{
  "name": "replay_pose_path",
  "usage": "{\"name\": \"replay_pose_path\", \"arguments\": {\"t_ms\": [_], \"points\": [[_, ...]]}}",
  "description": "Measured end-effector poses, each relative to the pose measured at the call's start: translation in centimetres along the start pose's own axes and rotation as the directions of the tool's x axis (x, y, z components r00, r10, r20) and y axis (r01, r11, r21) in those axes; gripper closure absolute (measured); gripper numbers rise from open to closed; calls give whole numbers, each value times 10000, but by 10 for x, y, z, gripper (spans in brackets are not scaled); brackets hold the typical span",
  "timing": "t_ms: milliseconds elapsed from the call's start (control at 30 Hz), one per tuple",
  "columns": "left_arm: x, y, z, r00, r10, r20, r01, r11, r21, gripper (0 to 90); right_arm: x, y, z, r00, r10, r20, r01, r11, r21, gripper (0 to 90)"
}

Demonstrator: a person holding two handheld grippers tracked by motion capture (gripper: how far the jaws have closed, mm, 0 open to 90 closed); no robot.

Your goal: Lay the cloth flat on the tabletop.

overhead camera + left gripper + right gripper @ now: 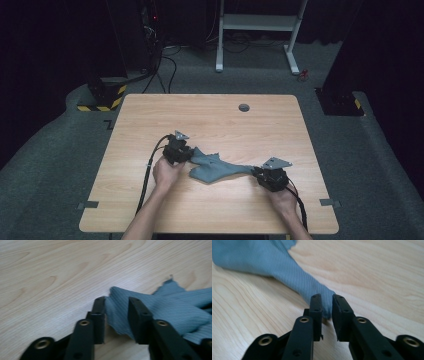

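A grey-blue cloth (216,168) lies crumpled mid-table (210,115), stretched into a rough strip between the two grippers. The left gripper (186,156) sits at the cloth's left end, the right gripper (260,174) at its right tip.

Left gripper view: jaws stand partly open, a corner of the cloth (155,307) lying in the gap between them — pads don't look pressed on it. Right gripper view: gap is narrower, the tapered tip of the cloth (287,267) pokes in between the jaws; a sliver of space shows each side, so prob. not clamped either, tho it's close.

Step in hand, as I read it: the ends of the cloth are let go, or about to be regripped — the cloth rests on the wood by its own weight, pulled long but not flat. Middle is bunched, w/ a ragged flap toward the far side.

Next move, by my guess: either back both grippers off clear of the fabric, or re-pinch at better corners to spread or fold it. Needs care — jaws must lift straight off so the ribbed knit doesn't snag and drag along.
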State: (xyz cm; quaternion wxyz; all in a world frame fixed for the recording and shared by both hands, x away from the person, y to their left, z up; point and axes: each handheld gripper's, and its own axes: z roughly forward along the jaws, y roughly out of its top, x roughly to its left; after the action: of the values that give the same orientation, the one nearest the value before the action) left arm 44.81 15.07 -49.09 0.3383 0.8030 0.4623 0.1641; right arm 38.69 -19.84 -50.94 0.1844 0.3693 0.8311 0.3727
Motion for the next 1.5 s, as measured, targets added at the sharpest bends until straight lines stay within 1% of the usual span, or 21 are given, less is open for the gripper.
{"name": "replay_pose_path", "arguments": {"t_ms": [100, 233, 267, 300, 367, 467, 500, 533, 567, 600, 633, 767, 900, 967, 1033, 1100, 1167, 1233, 1333, 1367, 1500], "points": [[-12, 1, -12, 9991, 248, 352, -236, 9991, -339, 569, 4, 7, -3, 9997, 123, -215, -130, 9993, -341, 727], [-28, 0, -11, 9925, 1033, 651, -1039, 9946, 49, 551, 15, 20, 6, 9981, -195, -592, 174, 9992, -352, 681], [-31, -1, -9, 9922, 1042, 678, -1050, 9944, 79, 561, 20, 23, 11, 9975, -284, -639, 264, 9991, -321, 670], [-33, -3, -6, 9907, 1209, 623, -1216, 9925, 77, 580, 22, 25, 14, 9969, -314, -725, 294, 9992, -287, 659], [-34, -4, 0, 9892, 1294, 685, -1309, 9912, 180, 643, 28, 29, 22, 9952, -333, -925, 314, 9993, -219, 644], [-34, -6, 7, 9888, 1237, 840, -1273, 9911, 395, 748, 32, 31, 30, 9933, -349, -1100, 348, 9994, -34, 653], [-33, -7, 8, 9879, 1337, 787, -1374, 9895, 440, 790, 33, 31, 32, 9928, -324, -1151, 341, 9993, 123, 673], [-34, -7, 9, 9883, 1269, 841, -1310, 9904, 452, 831, 33, 31, 35, 9919, -311, -1231, 343, 9991, 237, 713], [-33, -7, 8, 9868, 1442, 733, -1478, 9879, 470, 865, 33, 31, 37, 9909, -309, -1309, 361, 9986, 378, 775], [-32, -6, 8, 9872, 1398, 770, -1440, 9882, 522, 886, 34, 30, 38, 9904, -415, -1320, 483, 9976, 489, 857], [-32, -6, 7, 9881, 1339, 755, -1379, 9892, 500, 892, 36, 28, 37, 9902, -616, -1250, 662, 9973, 324, 900], [-24, -4, 4, 9914, 1202, 517, -1225, 9915, 441, 900, 39, 24, 34, 9880, -942, -1226, 991, 9945, 345, 900], [-13, -2, -3, 9956, 925, 177, -929, 9954, 242, 900, 40, 21, 30, 9855, -1052, -1330, 1125, 9925, 483, 900], [-6, -1, -6, 9959, 885, -200, -881, 9959, 209, 900, 41, 19, 30, 9833, -1213, -1355, 1313, 9890, 674, 900], [1, -2, -7, 9959, 736, -517, -721, 9970, 299, 899, 41, 17, 30, 9832, -1165, -1403, 1274, 9893, 715, 900], [8, -6, -5, 9977, 420, -539, -398, 9984, 413, 892, 41, 18, 29, 9823, -1210, -1427, 1312, 9893, 643, 900], [8, -10, -5, 9987, 261, -449, -245, 9990, 367, 856, 41, 20, 27, 9857, -1106, -1268, 1160, 9926, 365, 867], [5, -15, -7, 9999, 70, -84, -68, 9997, 216, 757, 37, 25, 24, 9909, -837, -1053, 853, 9963, 103, 806], [-5, -21, -15, 9989, 187, 439, -188, 9998, 14, 639, 31, 31, 25, 9964, -416, -738, 419, 9991, 23, 714], [-8, -22, -16, 9984, 287, 491, -289, 9996, 43, 600, 28, 32, 27, 9972, -265, -696, 272, 9996, 83, 683], [-16, -25, -18, 9962, 380, 780, -399, 9989, 242, 574, 19, 34, 37, 9963, 379, -768, -351, 9987, 377, 630]]}}
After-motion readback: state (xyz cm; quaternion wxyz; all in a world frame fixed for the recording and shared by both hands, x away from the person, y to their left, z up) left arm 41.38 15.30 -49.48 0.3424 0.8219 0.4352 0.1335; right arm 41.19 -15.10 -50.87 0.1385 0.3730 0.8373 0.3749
